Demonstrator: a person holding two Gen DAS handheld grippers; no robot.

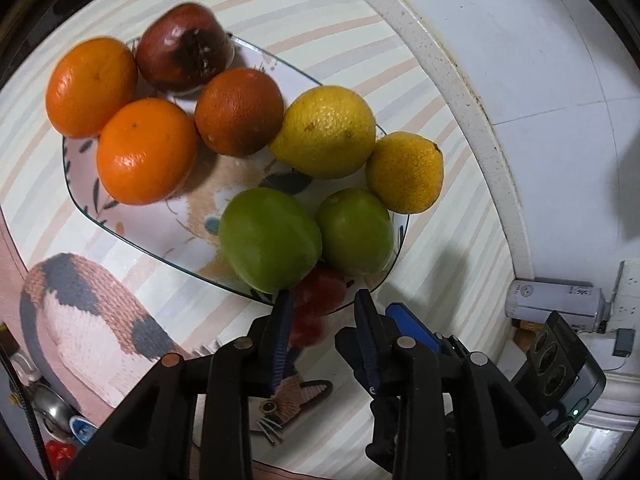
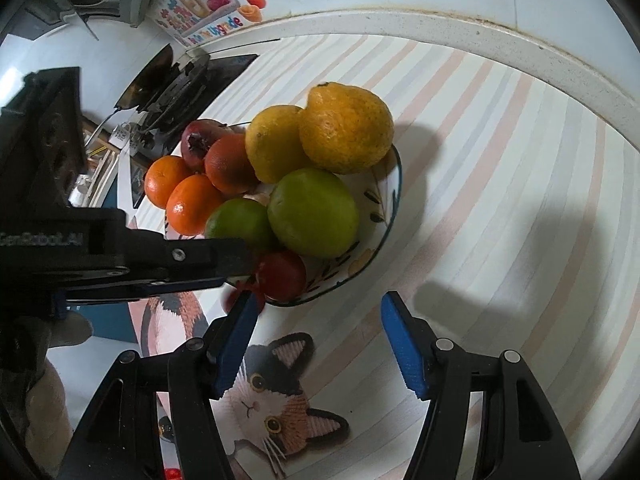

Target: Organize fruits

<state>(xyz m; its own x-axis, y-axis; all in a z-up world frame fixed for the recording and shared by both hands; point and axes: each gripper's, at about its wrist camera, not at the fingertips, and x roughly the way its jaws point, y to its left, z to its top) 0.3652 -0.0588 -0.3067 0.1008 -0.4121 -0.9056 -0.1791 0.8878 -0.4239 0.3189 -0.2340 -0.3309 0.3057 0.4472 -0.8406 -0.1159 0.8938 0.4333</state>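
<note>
Left wrist view shows my left gripper (image 1: pixel 324 300) at the bottom middle, with its two blue fingers a little apart and nothing squeezed between them. A small red fruit (image 1: pixel 318 294) sits right past the tips, blurry, at the near edge of the plate (image 1: pixel 132 224). The plate fills the middle of the frame and rests on a striped mat (image 1: pixel 440 264) with a cat picture. On the plate I see two green fruits (image 1: pixel 270 240) side by side near my fingers. Two yellow lemons (image 1: pixel 326 132) sit to the right of the middle, touching each other. Two bright oranges (image 1: pixel 146 152) lie at the left, and a darker orange (image 1: pixel 239 112) is between them and the lemons. A dark red pomegranate (image 1: pixel 186 46) is at the upper left.

Right wrist view shows my right gripper (image 2: pixel 320 320) at the bottom, with its fingers spread wide and holding nothing. It hangs over the cat mat, just this side of the plate. My left gripper reaches in from the left edge of this view, with its tip by the small red fruit.
</note>
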